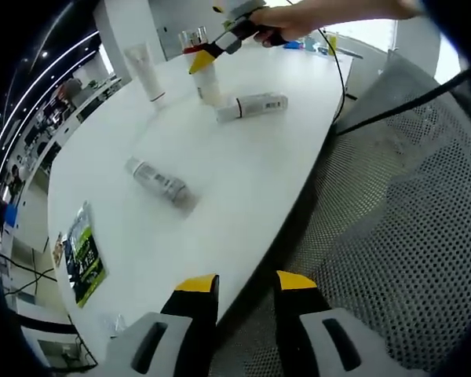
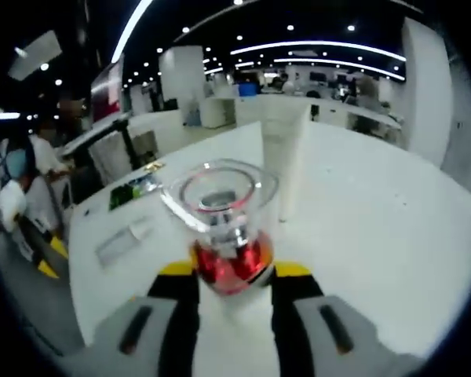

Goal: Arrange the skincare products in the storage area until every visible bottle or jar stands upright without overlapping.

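On the counter (image 1: 243, 181) two bottles (image 1: 158, 180) lie flat, one tube (image 1: 144, 71) stands; right tongs (image 2: 234, 271) grip a bottle (image 2: 224, 228), left tongs (image 1: 247, 284) narrow, empty

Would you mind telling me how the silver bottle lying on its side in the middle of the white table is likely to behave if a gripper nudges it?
The silver bottle looks cylindrical and lies flat on the smooth white table, so a sideways nudge would probably roll it. Its shiny surface may slip between jaws. It seems small, so probably light.
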### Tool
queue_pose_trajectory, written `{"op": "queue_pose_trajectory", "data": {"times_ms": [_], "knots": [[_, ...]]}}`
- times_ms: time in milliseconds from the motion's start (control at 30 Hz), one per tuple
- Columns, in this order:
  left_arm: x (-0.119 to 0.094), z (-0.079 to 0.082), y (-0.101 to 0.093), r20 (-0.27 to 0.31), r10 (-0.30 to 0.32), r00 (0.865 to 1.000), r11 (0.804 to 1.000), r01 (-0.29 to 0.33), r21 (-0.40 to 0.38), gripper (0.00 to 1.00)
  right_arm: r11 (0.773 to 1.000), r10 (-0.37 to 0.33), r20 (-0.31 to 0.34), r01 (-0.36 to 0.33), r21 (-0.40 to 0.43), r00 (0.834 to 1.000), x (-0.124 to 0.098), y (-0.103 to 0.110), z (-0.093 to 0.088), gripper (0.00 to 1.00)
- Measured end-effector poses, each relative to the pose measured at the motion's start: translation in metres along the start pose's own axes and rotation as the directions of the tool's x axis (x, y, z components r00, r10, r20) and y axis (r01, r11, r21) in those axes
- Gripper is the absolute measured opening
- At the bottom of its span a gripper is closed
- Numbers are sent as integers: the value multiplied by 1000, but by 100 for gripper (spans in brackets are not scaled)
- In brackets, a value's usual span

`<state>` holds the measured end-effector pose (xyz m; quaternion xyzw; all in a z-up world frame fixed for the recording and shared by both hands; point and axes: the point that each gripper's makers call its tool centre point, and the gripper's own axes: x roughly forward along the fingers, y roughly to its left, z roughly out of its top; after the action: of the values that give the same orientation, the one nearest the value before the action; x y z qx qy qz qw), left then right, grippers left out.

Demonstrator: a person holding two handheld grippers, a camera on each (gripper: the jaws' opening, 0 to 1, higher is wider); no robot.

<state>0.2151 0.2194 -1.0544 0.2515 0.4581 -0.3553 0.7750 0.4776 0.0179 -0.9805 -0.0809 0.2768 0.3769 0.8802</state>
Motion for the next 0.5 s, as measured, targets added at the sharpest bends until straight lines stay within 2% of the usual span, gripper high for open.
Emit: {"op": "queue_pose_trajectory", "data": {"times_ms": [267,500], "knots": [[0,0,0,4,1,1000,1000,-1,-4,27,999,-8,-16,8,-39,1000,8,-9,6,32],[0,-1,5,7,12,1000,999,-12,-36,26,1000,-18,23,18,8,1000,12,-23,19,32]]}}
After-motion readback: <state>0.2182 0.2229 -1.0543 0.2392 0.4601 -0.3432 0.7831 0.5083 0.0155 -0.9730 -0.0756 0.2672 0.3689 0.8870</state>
